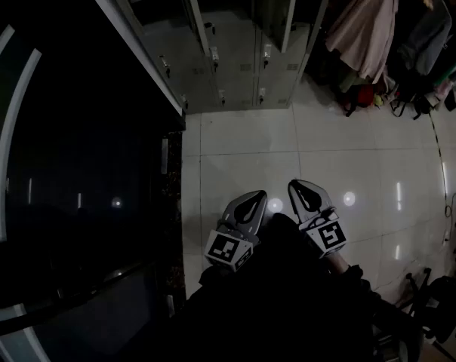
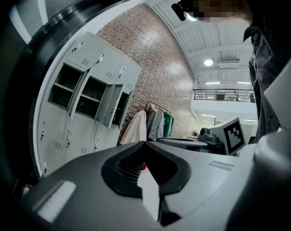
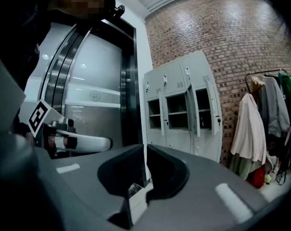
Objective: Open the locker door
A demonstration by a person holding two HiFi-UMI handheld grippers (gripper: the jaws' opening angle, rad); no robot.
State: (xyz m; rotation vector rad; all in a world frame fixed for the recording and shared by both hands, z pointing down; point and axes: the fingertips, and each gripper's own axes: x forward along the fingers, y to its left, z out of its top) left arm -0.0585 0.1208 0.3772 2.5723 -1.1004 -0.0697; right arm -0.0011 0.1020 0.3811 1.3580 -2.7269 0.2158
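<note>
A bank of grey lockers stands against the far brick wall. Several upper doors hang ajar, while the lower doors are closed. Both grippers hover side by side over the white tiled floor, well short of the lockers. My left gripper is shut with nothing in it, and so is my right gripper. In the left gripper view the jaw tips of the left gripper meet, with the lockers off to the left. In the right gripper view the right gripper points toward the lockers.
A dark glass wall with a metal frame fills the left side. A clothes rack with hanging coats stands right of the lockers, with bags on the floor beneath it. Cables and a stand lie at the lower right.
</note>
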